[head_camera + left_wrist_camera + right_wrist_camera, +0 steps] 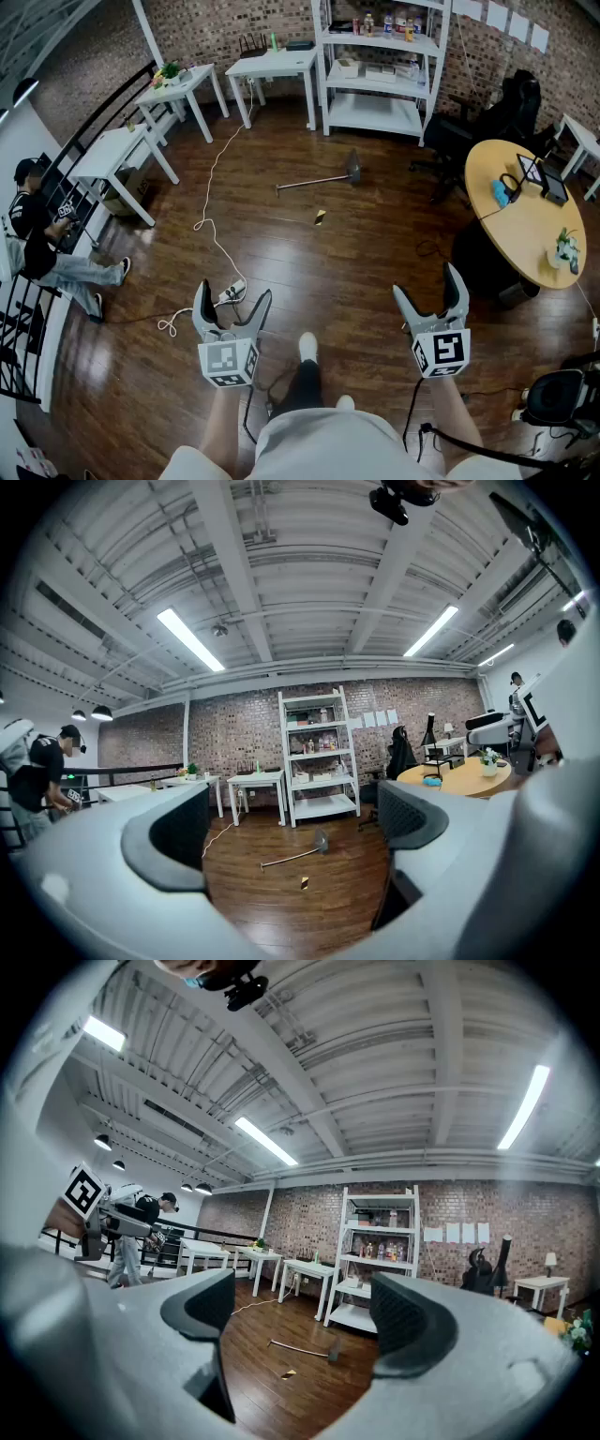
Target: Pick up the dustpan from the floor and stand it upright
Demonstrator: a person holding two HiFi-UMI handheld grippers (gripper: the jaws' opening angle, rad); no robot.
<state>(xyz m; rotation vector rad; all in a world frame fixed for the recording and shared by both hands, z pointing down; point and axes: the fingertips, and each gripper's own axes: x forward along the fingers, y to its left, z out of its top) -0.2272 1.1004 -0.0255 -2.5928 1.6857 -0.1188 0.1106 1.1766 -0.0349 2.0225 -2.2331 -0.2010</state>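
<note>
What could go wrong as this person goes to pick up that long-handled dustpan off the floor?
1. The white cable trails over the floor and ends close to the person's feet; a step could catch on it.
2. The dustpan lies flat on the wood with a thin handle, so the left claw or right claw, both open, may slip off it.

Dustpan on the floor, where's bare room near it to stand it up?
Bare floor lies between the dustpan and the round table. Crowded: white cable running left of it, a yellow scrap just nearer you, the shelf behind.
</note>
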